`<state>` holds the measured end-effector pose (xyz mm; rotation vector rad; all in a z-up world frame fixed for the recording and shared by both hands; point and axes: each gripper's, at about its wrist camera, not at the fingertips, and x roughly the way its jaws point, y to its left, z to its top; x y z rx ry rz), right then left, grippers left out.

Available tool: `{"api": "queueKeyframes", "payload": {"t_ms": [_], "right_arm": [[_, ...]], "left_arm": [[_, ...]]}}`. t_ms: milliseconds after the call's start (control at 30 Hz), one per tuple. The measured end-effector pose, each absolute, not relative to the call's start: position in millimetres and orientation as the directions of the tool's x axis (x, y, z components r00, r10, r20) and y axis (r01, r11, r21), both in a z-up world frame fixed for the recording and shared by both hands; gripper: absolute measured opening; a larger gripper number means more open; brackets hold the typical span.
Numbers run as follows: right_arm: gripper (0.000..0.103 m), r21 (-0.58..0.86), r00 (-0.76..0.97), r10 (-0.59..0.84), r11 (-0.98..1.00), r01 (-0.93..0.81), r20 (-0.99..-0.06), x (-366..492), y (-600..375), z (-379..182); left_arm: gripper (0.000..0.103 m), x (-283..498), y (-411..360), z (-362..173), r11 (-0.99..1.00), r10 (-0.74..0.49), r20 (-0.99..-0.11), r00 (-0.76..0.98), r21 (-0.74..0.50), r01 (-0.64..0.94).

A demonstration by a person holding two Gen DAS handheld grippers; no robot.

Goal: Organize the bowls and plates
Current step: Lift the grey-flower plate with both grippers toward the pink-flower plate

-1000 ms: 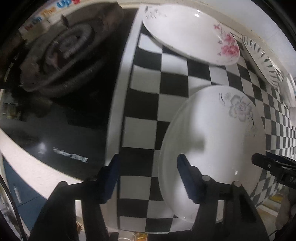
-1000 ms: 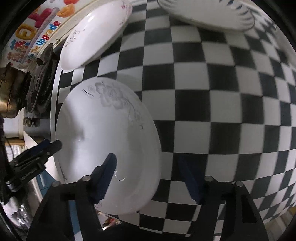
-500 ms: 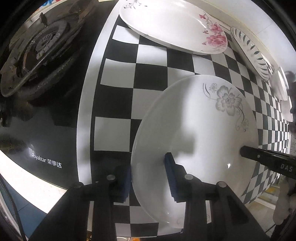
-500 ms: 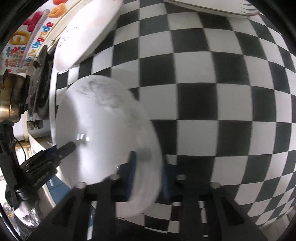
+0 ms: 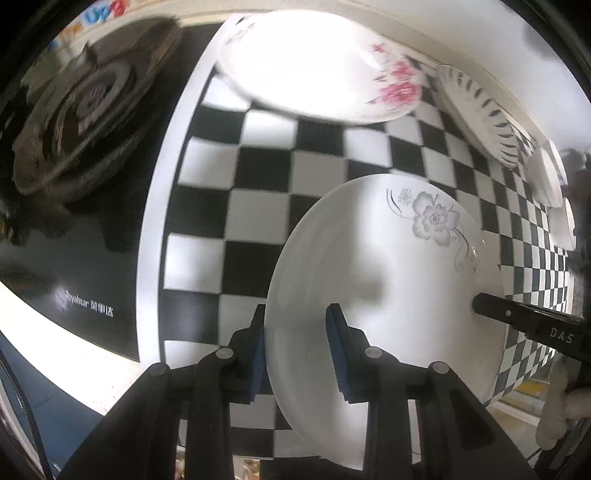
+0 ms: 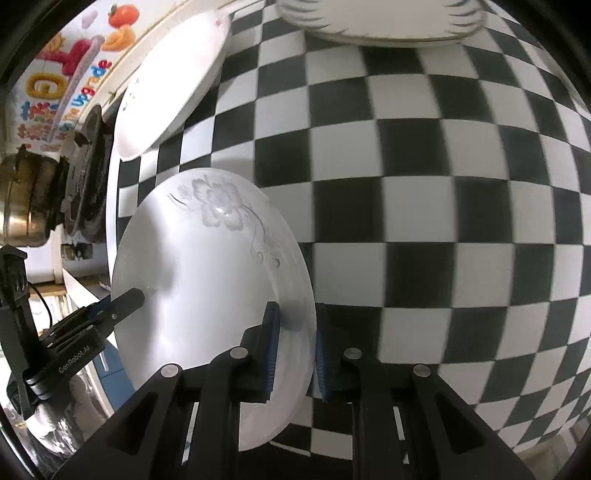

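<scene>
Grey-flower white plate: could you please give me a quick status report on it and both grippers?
Left gripper and right gripper just closed, jaws clamped on opposite rims. Grey-flower white plate held over the checkered black-and-white cloth. Pink-flower white plate beyond, apart.

Ahead of the left gripper (image 5: 297,349) fingers: open checkered cloth (image 5: 325,173), bare for several squares. Beyond that stretch, blocked by the pink-flowered plate (image 5: 317,62). To the left of the fingers, past the cloth's white border, barred by the black stove (image 5: 70,122) with its raised burner. To the right, filled by the grey-flowered plate (image 5: 391,288) and the right gripper (image 5: 491,308) tip on its far rim.

Ahead and right of the right gripper (image 6: 295,349) fingers: wide bare cloth (image 6: 424,206), passable up to the striped plate (image 6: 376,22) at the far edge. Left of them, closed off by the grey-flowered plate (image 6: 199,280), the left gripper (image 6: 125,301) and the pot (image 6: 26,206).
</scene>
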<state>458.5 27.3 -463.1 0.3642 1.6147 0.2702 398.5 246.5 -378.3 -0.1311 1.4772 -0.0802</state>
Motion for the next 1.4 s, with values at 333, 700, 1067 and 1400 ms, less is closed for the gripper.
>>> {"api": "queueKeyframes", "payload": {"t_ms": [333,700,1067,1400], "right_arm": [[0.018,0.386,0.052,0.383,0.908,0.162,-0.922,446.5,-59.7,-431.0],[0.018,0.396,0.104,0.382,0.88,0.264,-0.918,424.4,-151.2,-433.4],[0.017,0.365,0.106,0.349,0.889,0.278,-0.931,418.5,-184.2,-451.6],[0.016,0.34,0.12,0.319,0.909,0.241,-0.94,423.7,-188.3,-454.1]], "left_arm": [[0.028,415.6,159.4,-363.8,0.982,-0.174,-0.979,0.108,-0.165,0.091],[0.028,427.6,85.7,-369.8,0.969,-0.189,-0.977,0.101,-0.169,0.182],[0.028,420.3,58.2,-395.8,0.97,-0.16,-0.985,0.068,-0.144,0.197],[0.028,421.2,45.8,-411.8,0.976,-0.121,-0.992,0.043,-0.112,0.185]]}}
